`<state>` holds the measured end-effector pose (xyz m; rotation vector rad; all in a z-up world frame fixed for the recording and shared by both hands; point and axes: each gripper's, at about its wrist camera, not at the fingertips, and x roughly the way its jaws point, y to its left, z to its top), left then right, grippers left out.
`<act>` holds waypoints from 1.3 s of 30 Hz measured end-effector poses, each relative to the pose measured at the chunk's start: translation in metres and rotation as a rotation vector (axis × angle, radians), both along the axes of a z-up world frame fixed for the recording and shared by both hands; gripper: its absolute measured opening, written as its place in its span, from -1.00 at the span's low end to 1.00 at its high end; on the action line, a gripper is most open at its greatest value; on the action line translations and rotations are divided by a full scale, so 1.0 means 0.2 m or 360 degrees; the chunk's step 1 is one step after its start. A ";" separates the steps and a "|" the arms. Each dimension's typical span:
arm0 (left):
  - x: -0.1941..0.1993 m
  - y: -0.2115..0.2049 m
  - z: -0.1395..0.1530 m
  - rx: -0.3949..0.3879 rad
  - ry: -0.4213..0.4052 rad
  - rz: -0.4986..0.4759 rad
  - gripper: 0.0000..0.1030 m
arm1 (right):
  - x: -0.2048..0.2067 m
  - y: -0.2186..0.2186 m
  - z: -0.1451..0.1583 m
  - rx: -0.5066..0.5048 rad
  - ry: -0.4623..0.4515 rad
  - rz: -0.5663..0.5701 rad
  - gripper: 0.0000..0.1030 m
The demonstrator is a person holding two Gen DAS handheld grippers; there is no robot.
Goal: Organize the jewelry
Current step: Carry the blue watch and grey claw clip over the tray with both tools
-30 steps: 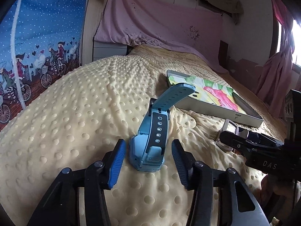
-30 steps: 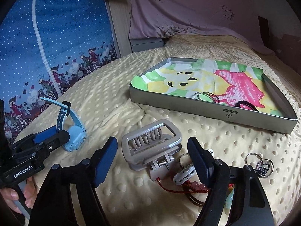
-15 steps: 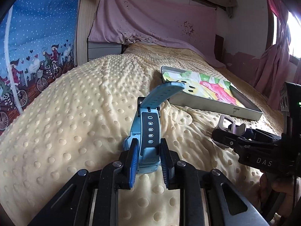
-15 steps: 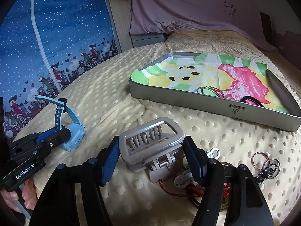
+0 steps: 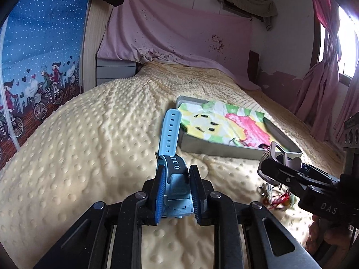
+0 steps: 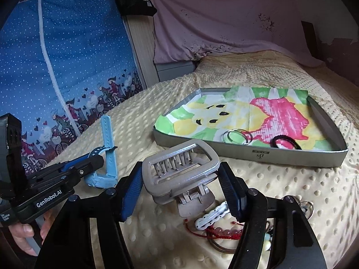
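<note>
My left gripper (image 5: pixel 177 171) is shut on the body of a light blue watch (image 5: pixel 169 132), whose strap sticks up past the fingers. It is held just above the yellow dotted blanket. In the right wrist view the left gripper (image 6: pixel 96 163) and the watch (image 6: pixel 107 134) show at the left. My right gripper (image 6: pixel 180 174) is shut on a grey hair claw clip (image 6: pixel 202 157), raised off the blanket. A grey tray (image 6: pixel 246 154) lined with a colourful drawing lies beyond, holding metal rings (image 6: pixel 237 135) and a black hair tie (image 6: pixel 285 142).
Under the right gripper lies a loose pile: a red bead bracelet (image 6: pixel 219 231), a white chain piece (image 6: pixel 211 217) and key rings (image 6: pixel 305 206). A blue patterned curtain (image 6: pixel 67 67) hangs at the left. A hand (image 6: pixel 24 233) grips the left tool's handle.
Both grippers stood open around their items, then closed on them. The watch and the hair clip have since risen a little off the blanket.
</note>
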<state>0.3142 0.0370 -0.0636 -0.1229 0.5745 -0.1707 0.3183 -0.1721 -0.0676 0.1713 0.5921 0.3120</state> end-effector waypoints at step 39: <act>0.61 -0.51 -0.02 -0.0082 0.0074 -0.0205 -0.61 | 0.58 -0.56 -0.14 -0.0042 0.0178 -0.0316 0.19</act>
